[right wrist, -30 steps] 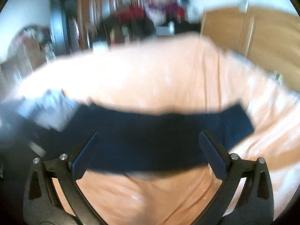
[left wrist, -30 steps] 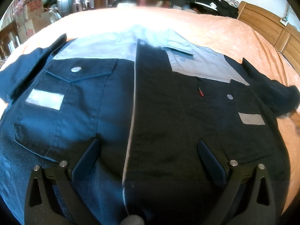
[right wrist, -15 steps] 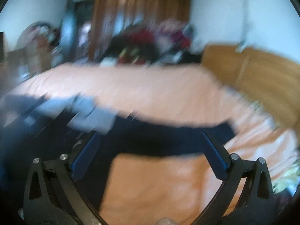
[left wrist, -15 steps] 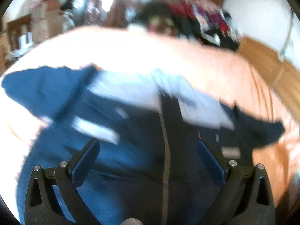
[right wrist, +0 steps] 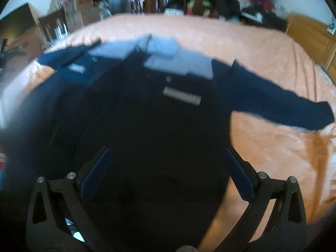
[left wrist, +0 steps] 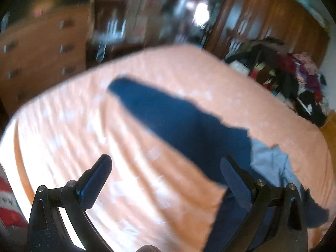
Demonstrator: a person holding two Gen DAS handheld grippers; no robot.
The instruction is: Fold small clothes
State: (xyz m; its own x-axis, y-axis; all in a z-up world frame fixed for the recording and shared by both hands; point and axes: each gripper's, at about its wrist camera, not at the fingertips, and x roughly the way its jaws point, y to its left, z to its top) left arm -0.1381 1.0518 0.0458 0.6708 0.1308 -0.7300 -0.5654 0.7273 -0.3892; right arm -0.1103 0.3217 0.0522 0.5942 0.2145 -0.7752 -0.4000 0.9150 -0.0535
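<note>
Jacket [right wrist: 151, 113] flat on bed [right wrist: 273, 147], sleeves spread sideways. Left gripper [left wrist: 166, 180] nearer left sleeve [left wrist: 168, 113] (long axis running away); right gripper [right wrist: 166, 174] over body. Both spread wide, empty.

Left gripper [left wrist: 166, 178] and right gripper [right wrist: 168, 170] apparently agape.

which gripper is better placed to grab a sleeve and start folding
Probably left: the left gripper is open facing the jacket's sleeve on the bed. The right gripper hovers over the torso.
</note>
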